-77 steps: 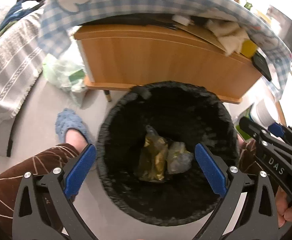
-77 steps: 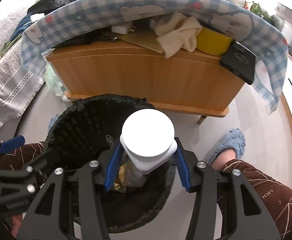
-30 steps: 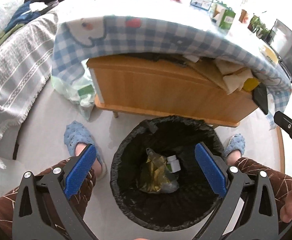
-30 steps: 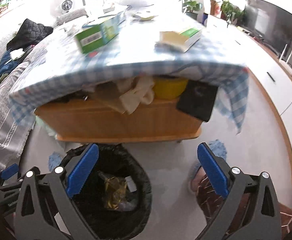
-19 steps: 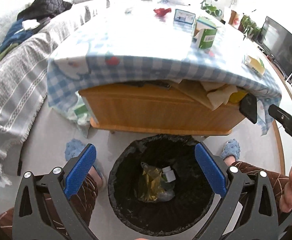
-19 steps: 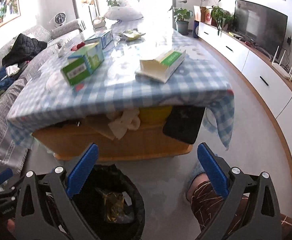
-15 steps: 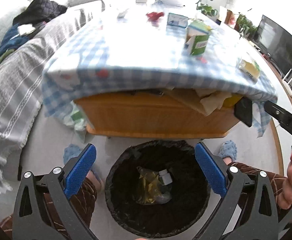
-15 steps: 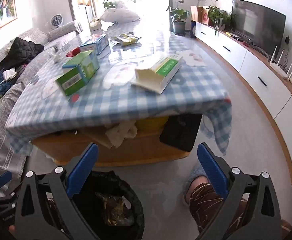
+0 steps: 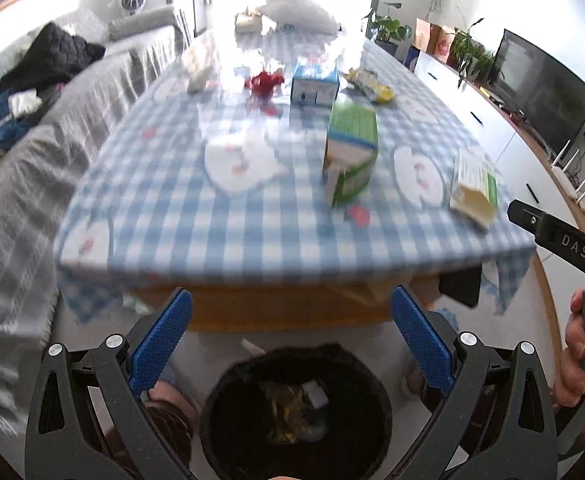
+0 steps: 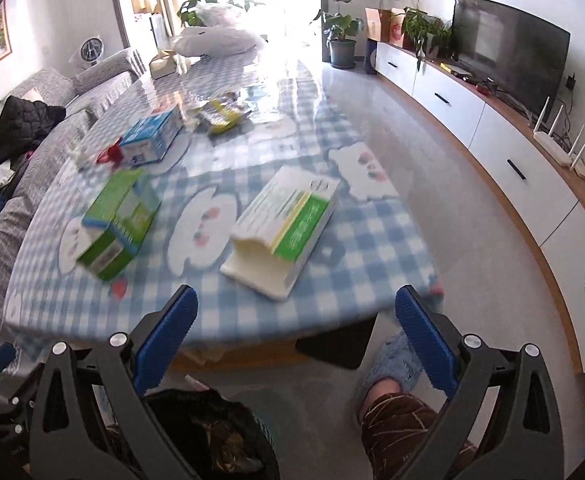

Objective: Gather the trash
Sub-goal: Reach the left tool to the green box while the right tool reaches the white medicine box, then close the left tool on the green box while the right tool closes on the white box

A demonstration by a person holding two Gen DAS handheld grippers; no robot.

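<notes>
Both the left gripper (image 9: 291, 344) and right gripper (image 10: 295, 338) hung released and empty. The flat green-and-white box (image 10: 282, 226) lay on the table (image 10: 344, 280) just ahead of the right gripper, the nearer one, its long axis angling away rightward.

The tablecloth (image 10: 356, 240) is a blue-and-white check with white cartoon patches. On it lie a green-and-white carton (image 9: 350, 152), a blue-and-white box (image 9: 315, 86), a flat white box with a green stripe (image 10: 286, 222), a yellow wrapper (image 10: 222, 118) and something red (image 9: 266, 80). The bin (image 9: 296, 412) has a black liner holding a yellowish bag. Both grippers are black with blue pads (image 10: 426, 338). The slipper (image 10: 388, 364) is pale blue, the trousers brown with thin light lines.
</notes>
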